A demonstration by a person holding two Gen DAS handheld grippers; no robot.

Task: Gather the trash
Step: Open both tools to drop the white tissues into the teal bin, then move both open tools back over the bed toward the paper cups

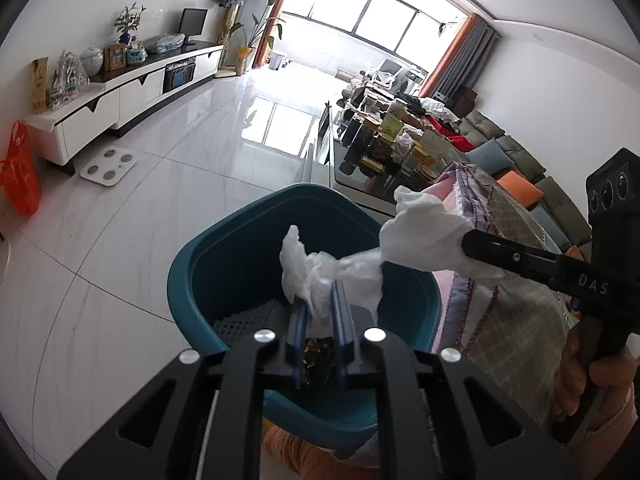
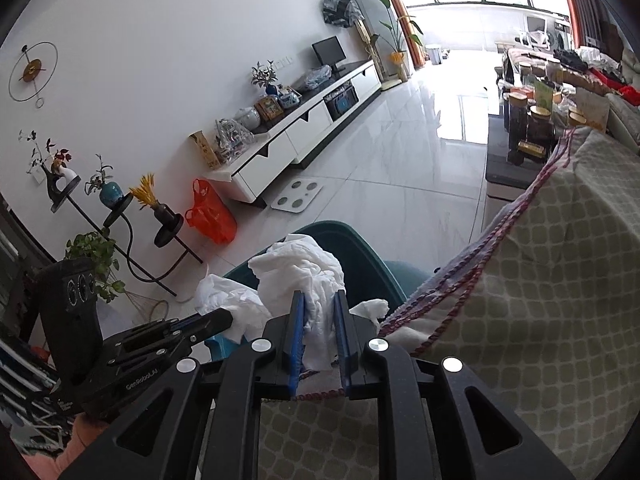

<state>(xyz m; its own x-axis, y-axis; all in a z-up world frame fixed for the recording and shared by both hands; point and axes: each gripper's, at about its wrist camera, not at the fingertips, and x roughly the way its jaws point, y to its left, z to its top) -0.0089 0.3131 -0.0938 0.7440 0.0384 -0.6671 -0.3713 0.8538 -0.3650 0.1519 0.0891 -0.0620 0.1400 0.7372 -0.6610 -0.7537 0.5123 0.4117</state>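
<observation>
My left gripper [image 1: 318, 295] hangs over a teal bin [image 1: 224, 248] with its blue pads shut on a crumpled white tissue [image 1: 296, 264]. Down in the bin lie a white mesh piece [image 1: 248, 318] and some dark scraps [image 1: 316, 356]. Coming in from the right, my right gripper [image 1: 470, 244] holds a second white tissue [image 1: 424, 232] at the bin's right rim. In the right wrist view the right gripper [image 2: 319, 294] is shut on that tissue wad [image 2: 296, 264], with the bin [image 2: 360, 248] behind it. The left gripper [image 2: 226, 318] and its tissue [image 2: 218, 296] show at the left.
A table under a checked cloth [image 1: 512, 320] [image 2: 540, 260] stands right of the bin. A hand [image 1: 592, 380] grips the right tool. A glass coffee table with jars [image 1: 384, 148], a white scale [image 1: 108, 166], an orange bag [image 1: 20, 168] and a plant stand [image 2: 120, 216] lie around the tiled floor.
</observation>
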